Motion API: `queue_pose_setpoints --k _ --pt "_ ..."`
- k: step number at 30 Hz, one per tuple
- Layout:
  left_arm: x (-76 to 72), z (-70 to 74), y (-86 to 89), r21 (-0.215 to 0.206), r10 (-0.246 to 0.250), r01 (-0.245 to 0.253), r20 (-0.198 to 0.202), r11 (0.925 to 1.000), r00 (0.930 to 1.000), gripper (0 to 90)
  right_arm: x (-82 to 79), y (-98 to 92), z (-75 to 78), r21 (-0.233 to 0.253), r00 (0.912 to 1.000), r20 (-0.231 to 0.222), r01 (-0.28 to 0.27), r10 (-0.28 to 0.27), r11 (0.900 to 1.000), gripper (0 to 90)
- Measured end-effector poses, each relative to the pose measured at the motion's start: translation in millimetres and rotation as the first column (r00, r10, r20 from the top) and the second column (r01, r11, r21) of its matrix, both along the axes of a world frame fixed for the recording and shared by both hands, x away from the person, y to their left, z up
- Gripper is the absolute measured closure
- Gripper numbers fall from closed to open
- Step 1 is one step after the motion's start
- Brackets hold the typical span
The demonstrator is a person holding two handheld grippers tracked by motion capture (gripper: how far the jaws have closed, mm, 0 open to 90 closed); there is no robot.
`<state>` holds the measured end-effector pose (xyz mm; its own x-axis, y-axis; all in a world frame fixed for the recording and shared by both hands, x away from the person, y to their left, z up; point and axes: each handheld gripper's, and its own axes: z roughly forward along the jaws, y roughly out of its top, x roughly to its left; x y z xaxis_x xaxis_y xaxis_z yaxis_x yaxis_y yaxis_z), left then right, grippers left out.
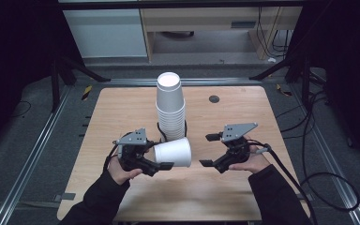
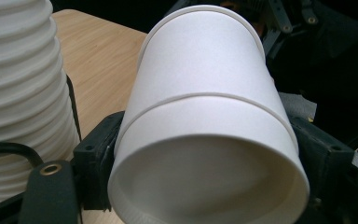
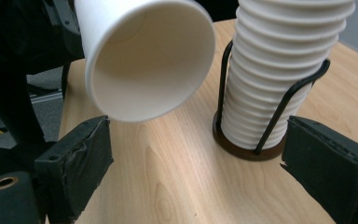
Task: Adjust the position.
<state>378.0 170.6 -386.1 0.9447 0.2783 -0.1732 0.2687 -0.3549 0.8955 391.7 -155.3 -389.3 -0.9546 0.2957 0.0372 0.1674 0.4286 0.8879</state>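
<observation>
Sideways above the wooden surface (image 1: 122, 117), a white paper cup (image 1: 173, 152) is pinched between the jaws of the left gripper (image 1: 161, 161), its mouth facing the right gripper (image 1: 208, 150), whose jaws are spread with nothing between them. Just behind stands a cup stack (image 1: 170, 105) in a wire holder (image 3: 265, 126).

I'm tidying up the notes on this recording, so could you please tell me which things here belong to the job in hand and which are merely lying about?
In the job:
- paper cup, on its side in the left gripper
- stack of cups in its wire holder
- right gripper, open, empty

Lying about:
- dark round disc on the table
- cables on the floor
</observation>
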Motion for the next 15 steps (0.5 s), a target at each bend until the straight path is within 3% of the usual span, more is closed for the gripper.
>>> queue_pose_setpoints --k 8,13,15 --pt "3.8 -0.4 -4.9 -0.03 -0.014 0.013 -0.008 0.9995 0.9999 21.4 -7.7 -5.9 -14.6 0.01 0.9984 -0.055 0.013 -0.012 1.0 2.8" --pt "4.6 0.3 -7.3 -0.074 -0.057 0.056 -0.022 0.9957 0.9981 21.3 -12.2 -9.4 -15.9 0.059 0.9976 -0.068 0.01 -0.006 0.998 3.3" --pt "4.8 0.2 -9.2 -0.072 -0.066 0.065 -0.016 0.9953 0.9977 21.4 -14.5 -9.4 -16.0 0.07 0.9975 -0.07 -0.002 0.007 0.998 3.8"
